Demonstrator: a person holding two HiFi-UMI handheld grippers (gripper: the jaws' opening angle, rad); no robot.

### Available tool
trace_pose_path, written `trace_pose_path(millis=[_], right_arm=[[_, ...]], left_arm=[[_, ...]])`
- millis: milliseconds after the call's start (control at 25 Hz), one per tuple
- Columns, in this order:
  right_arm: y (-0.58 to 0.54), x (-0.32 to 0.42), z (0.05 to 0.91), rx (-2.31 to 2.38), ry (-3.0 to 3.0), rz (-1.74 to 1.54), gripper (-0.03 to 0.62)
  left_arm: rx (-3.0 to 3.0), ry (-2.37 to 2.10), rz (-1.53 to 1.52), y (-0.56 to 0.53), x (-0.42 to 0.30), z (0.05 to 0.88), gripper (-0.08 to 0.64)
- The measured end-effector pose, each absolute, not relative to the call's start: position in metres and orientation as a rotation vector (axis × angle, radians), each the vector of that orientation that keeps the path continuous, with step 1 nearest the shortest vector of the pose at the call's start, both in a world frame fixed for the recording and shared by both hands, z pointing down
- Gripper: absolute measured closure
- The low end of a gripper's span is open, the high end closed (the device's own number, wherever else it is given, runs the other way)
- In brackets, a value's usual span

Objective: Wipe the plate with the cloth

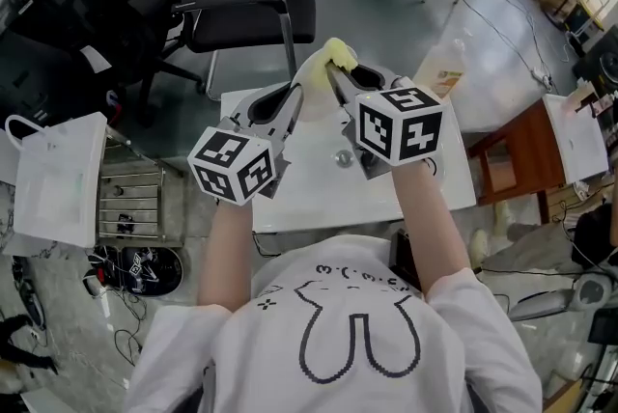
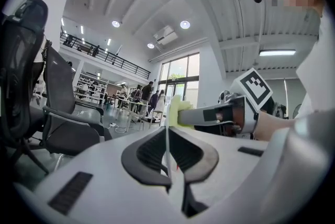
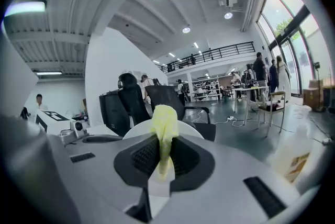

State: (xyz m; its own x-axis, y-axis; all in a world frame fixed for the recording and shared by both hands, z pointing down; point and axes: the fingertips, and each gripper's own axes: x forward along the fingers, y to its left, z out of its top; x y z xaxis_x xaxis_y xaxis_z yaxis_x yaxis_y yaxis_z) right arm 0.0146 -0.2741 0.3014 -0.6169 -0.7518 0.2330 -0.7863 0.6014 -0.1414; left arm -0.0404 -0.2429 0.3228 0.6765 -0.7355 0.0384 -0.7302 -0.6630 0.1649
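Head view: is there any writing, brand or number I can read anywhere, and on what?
No text is readable.
Left cube, right cube: black-and-white squares, no letters.
Bottle label: too blurred.
Shirt: a drawing, no words.

Two grippers, the left gripper [image 1: 296, 95] and right gripper [image 1: 335, 67], one plate [image 3: 192, 132], one yellow cloth [image 1: 338, 50], one bottle [image 1: 446, 66] at the tabletop's [image 1: 309, 184] far right corner, one small round metal piece [image 1: 344, 158] mid-tabletop, two black chairs [image 1: 253, 4] beyond its far edge.

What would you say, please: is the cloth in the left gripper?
No, the cloth is pinched in the right gripper, its end sticking out past the tips.
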Motion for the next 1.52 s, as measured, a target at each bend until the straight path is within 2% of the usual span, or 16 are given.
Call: trace_pose_path(millis=[880, 1520], right_arm=[[-0.235, 0.010, 0.404, 1.066, -2.387, 0.407, 0.541], [-0.251, -0.008, 0.295, 1.121, -2.656, 0.234, 0.541]], left_arm=[[2.657, -1.195, -0.178, -0.248, -0.043, 0.314, 0.541], [2.667, -1.133, -0.203, -0.243, -0.042, 0.317, 0.541]])
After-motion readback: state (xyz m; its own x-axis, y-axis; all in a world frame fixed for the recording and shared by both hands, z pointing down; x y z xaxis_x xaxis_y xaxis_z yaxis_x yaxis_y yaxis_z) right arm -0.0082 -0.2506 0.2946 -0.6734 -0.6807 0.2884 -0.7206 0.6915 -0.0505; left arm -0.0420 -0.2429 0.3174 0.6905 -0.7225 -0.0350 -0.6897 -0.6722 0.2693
